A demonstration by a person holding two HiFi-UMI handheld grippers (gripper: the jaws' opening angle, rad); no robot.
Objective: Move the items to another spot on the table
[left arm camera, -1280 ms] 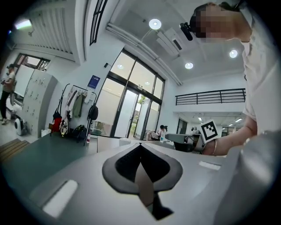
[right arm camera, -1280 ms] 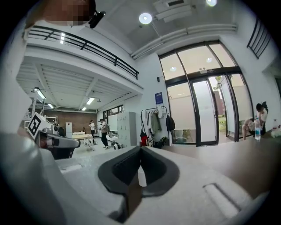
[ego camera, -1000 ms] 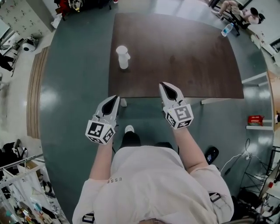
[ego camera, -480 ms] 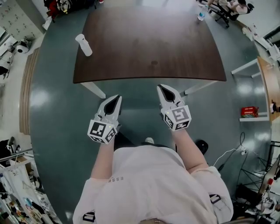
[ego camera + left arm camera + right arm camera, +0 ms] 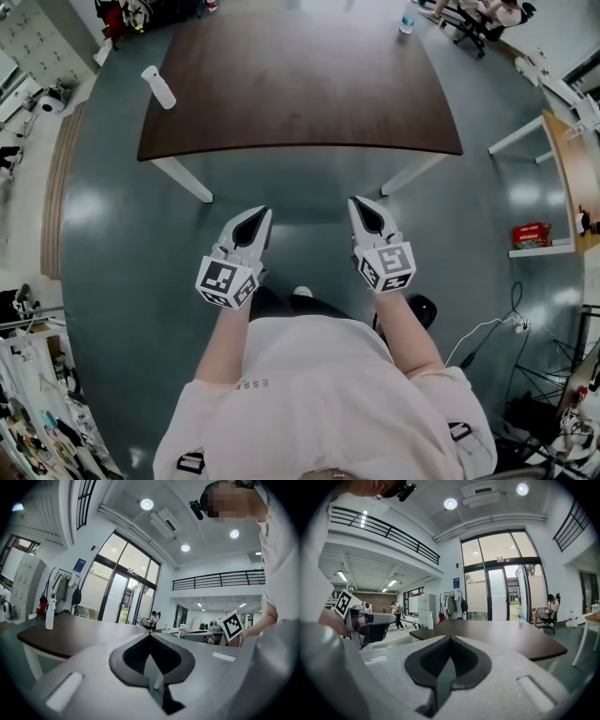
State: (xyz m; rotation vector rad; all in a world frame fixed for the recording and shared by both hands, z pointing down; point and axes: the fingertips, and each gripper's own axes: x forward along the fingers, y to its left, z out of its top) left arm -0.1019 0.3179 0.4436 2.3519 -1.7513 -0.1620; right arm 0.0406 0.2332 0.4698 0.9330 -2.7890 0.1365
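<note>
**Short of the desk: both claws clenched and empty, two bottles waiting at the far corners**

Over the grey floor, on the near side of the dark brown desk (image 5: 300, 94), the person holds the left claw (image 5: 260, 216) and the right claw (image 5: 362, 203) side by side, pointing toward the desk but well apart from it. Each gripper view shows its own claw pinched together at the tip with nothing between the jaws (left claw (image 5: 150, 636), right claw (image 5: 450, 639)). Neither touches anything.

A white bottle (image 5: 157, 86) stands upright at the far left corner of the desk, close to the edge. It also shows at the left of the left gripper view (image 5: 49, 613) and small in the right gripper view (image 5: 430, 620). A clear bottle (image 5: 406, 21) stands near the far right corner, seen again in the right gripper view (image 5: 520, 613). The rest of the desk top is bare.

The white bottle looks like plastic: probably light, fairly stiff and smooth-sided. It is tall and narrow, so a nudge near the top could tip it, and its place by the edge leaves little margin. The safest hold is likely across the straight body at about mid-height, below the narrower top, with the jaws spread well before closing in. The clear bottle would probably handle the same way, though its thin wall may give under a hard squeeze.

The white bottle is opaque, so its contents cannot be told. The clear bottle is too small here to judge how full it is.
</note>
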